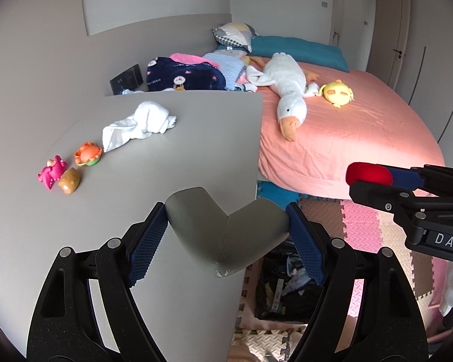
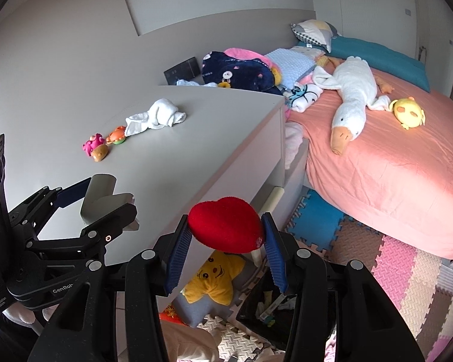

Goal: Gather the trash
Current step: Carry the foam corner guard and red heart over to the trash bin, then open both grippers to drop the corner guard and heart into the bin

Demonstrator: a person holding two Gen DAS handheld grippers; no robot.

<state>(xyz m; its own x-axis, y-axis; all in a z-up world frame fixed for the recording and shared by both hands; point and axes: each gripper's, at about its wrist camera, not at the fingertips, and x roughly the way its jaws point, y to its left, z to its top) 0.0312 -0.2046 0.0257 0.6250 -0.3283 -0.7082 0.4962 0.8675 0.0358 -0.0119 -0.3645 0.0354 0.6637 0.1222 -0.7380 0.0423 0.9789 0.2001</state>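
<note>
My left gripper is shut on a grey V-shaped foam corner guard, held over the near corner of the grey cabinet top. My right gripper is shut on a red heart-shaped soft piece, pinched between its blue pads. Each gripper also shows in the other's view: the right gripper with the red piece at the right edge, the left gripper with the corner guard at the left. Below both, on the floor, stands a black bin with mixed scraps inside.
The cabinet top carries a white cloth and three small toys. To the right is a bed with a pink sheet, a white goose plush and a yellow chick plush. Foam mats cover the floor, and a yellow star plush lies beside the bin.
</note>
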